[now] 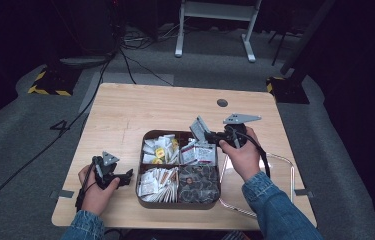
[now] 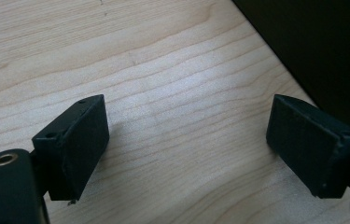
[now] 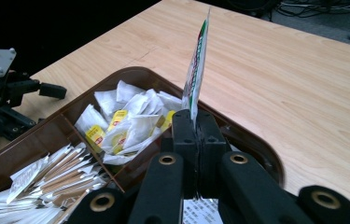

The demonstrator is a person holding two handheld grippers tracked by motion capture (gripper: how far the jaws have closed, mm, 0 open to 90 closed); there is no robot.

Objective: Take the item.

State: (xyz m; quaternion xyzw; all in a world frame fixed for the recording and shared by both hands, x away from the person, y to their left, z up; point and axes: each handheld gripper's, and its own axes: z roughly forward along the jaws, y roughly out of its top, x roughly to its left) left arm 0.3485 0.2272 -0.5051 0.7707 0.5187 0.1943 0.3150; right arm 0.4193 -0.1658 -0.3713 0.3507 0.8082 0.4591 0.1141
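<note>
A brown tray (image 1: 146, 194) with four compartments sits at the middle of the wooden table. My right gripper (image 1: 211, 135) hovers over the tray's far right compartment, shut on a thin flat packet (image 1: 199, 127) that stands up from the jaws. In the right gripper view that packet (image 3: 196, 70) is edge-on, white with red and green print, pinched between the closed fingertips of the right gripper (image 3: 195, 122). My left gripper (image 1: 125, 179) rests on the table just left of the tray. Its jaws stand wide apart with nothing between them, and bare wood lies under the left gripper (image 2: 186, 144).
The tray holds white and yellow tea bags (image 3: 126, 122), paper sachets (image 3: 56, 179), red-and-white packets (image 1: 200, 152) and dark packets (image 1: 198, 184). A clear lid (image 1: 277, 167) lies on the table to the right of the tray. A round hole (image 1: 222, 103) marks the far side.
</note>
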